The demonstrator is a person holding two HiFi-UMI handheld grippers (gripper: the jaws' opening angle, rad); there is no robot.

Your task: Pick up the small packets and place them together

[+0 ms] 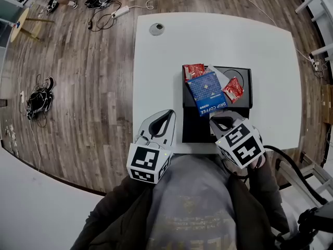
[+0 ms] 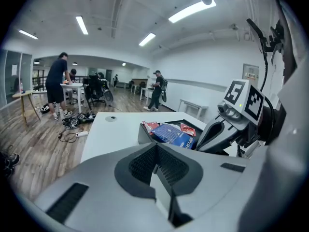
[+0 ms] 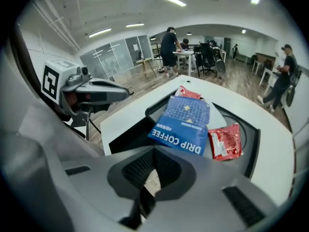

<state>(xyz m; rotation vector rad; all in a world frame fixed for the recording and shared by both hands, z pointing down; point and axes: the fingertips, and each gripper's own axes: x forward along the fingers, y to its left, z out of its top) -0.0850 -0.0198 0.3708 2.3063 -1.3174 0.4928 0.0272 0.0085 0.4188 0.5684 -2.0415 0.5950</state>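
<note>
- The left gripper (image 1: 168, 113) (image 2: 155, 148), a grey two-jaw tool with a black-and-white marker cube, hovers over the near left edge of the white rectangular table (image 1: 218, 35). Its jaws are pressed together, with nothing seen between the tips.
- The table's near edge is hidden behind both grippers and the person's grey shirt (image 1: 192, 202).
- A shallow black rectangular tray (image 1: 197, 129) (image 2: 145, 134) (image 3: 125, 134) sits in the middle of the table and holds the packets.
- A small red foil packet (image 1: 194, 71) (image 2: 150, 126) (image 3: 188, 93) lies in the tray's far left corner, partly covered by the blue packet.
- A flat blue packet printed "DRIP COFFEE" (image 1: 210, 91) (image 2: 170, 133) (image 3: 182, 122) lies tilted across the tray's middle.
- A pale sheet (image 1: 219, 75) peeks out from under the blue packet; what it is cannot be told.
- A second small red foil packet (image 1: 232, 89) (image 2: 187, 127) (image 3: 225, 141) lies just right of the blue packet, touching its edge.
- The right gripper (image 1: 213, 120) (image 3: 154, 151) points down over the tray's near end. Its jaws are closed, and a thin pale printed packet (image 3: 153, 181) shows in the slot between them, apparently pinched and mostly hidden by the jaws.
</note>
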